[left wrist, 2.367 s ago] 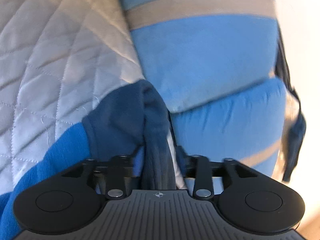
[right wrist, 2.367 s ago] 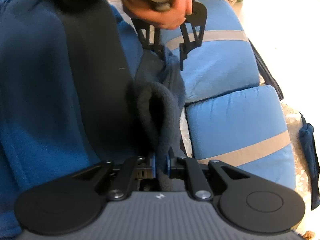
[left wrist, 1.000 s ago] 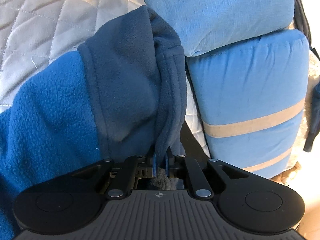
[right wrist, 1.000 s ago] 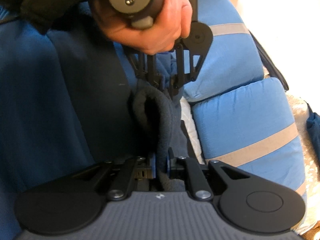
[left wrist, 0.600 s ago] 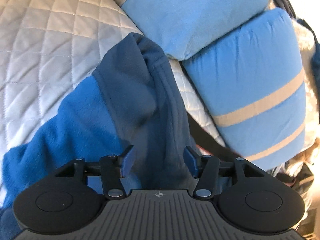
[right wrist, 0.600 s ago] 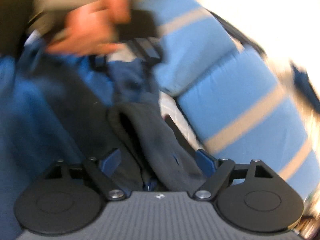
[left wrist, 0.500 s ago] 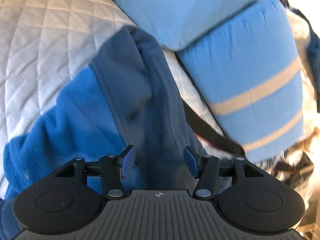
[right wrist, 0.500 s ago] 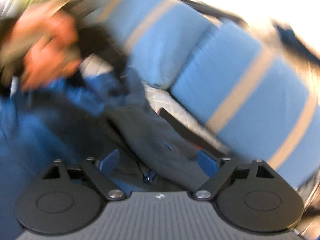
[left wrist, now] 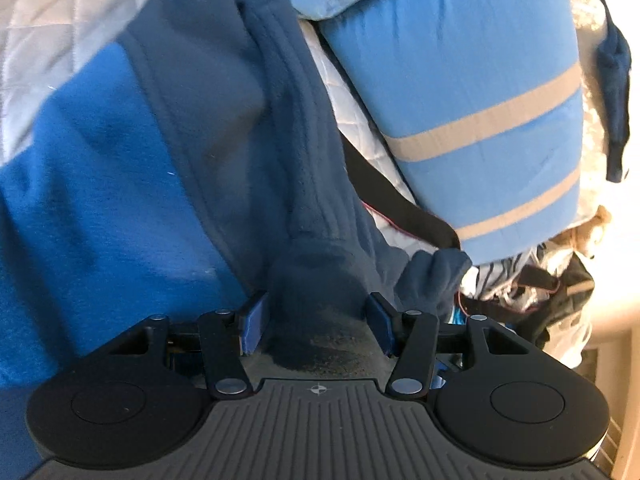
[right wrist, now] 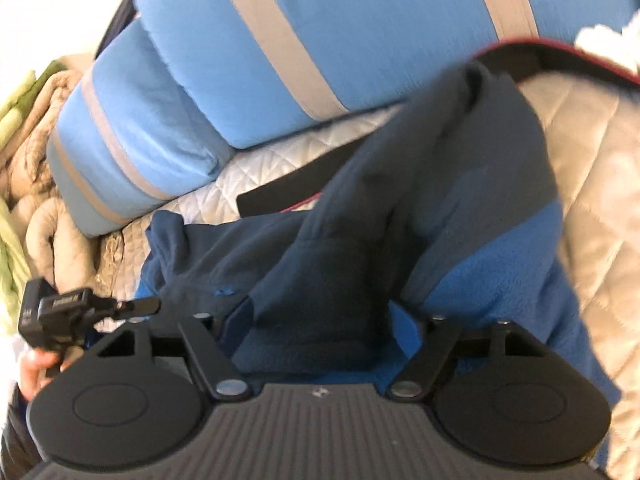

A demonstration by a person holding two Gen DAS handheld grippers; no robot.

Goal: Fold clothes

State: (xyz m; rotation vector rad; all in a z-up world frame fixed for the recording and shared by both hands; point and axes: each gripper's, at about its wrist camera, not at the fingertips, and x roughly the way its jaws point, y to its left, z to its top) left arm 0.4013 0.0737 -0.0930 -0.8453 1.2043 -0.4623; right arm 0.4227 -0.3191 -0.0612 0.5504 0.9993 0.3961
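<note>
A fleece garment lies on the bed, navy (left wrist: pixel 240 120) at the collar end and bright blue (left wrist: pixel 100 180) lower down. My left gripper (left wrist: pixel 316 320) is open, its blue pads wide apart on either side of a navy fold that rests between them without being pinched. In the right wrist view the same navy fleece (right wrist: pixel 440 160) spreads ahead, with bright blue fleece (right wrist: pixel 500 264) to the right. My right gripper (right wrist: pixel 320 316) is open too, and a loose navy flap lies between its fingers.
Two light-blue pillows with beige stripes (left wrist: pixel 460 80) (right wrist: pixel 320 40) lie along the garment's far side on a white quilted cover (left wrist: pixel 40 20) (right wrist: pixel 592 200). A black strap (left wrist: pixel 392 196) runs under the pillows. Beige and green bedding (right wrist: pixel 32 140) is bunched at the left. A hand (right wrist: pixel 32 368) holds a black device (right wrist: pixel 60 312).
Both grippers were shut on the navy fold a second ago; both have opened and let it drop onto the bed. The right wrist view has swung round sharply; the left has moved closer.
</note>
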